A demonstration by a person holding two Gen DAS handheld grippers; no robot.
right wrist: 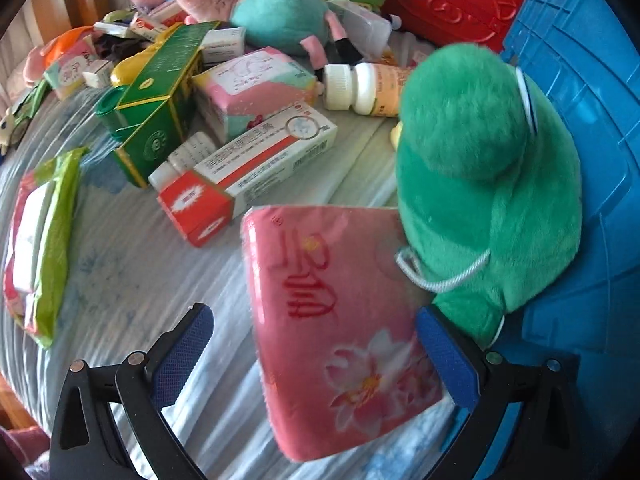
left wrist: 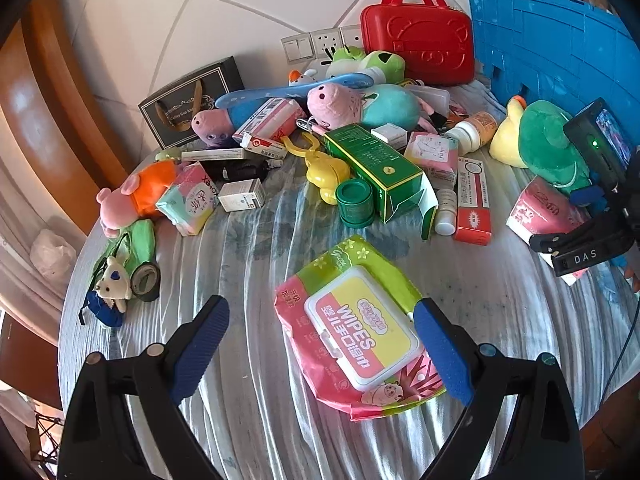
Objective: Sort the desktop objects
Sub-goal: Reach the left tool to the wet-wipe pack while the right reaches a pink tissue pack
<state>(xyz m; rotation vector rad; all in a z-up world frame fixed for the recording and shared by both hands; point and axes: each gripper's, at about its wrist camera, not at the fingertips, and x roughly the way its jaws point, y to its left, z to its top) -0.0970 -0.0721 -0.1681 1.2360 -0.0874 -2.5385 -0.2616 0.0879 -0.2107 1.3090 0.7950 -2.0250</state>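
wipes pack (left wrist: 360, 332) lies flat, long axis diagonal, between spread left hand-held gripper (left wrist: 322, 346) fingers.

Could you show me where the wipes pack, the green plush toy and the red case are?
wipes pack (left wrist: 362, 330): left wrist view, on its flip lid.
green plush toy (right wrist: 480, 152): right wrist view, on its furry body.
red case (left wrist: 420, 46): left wrist view, on its front face.
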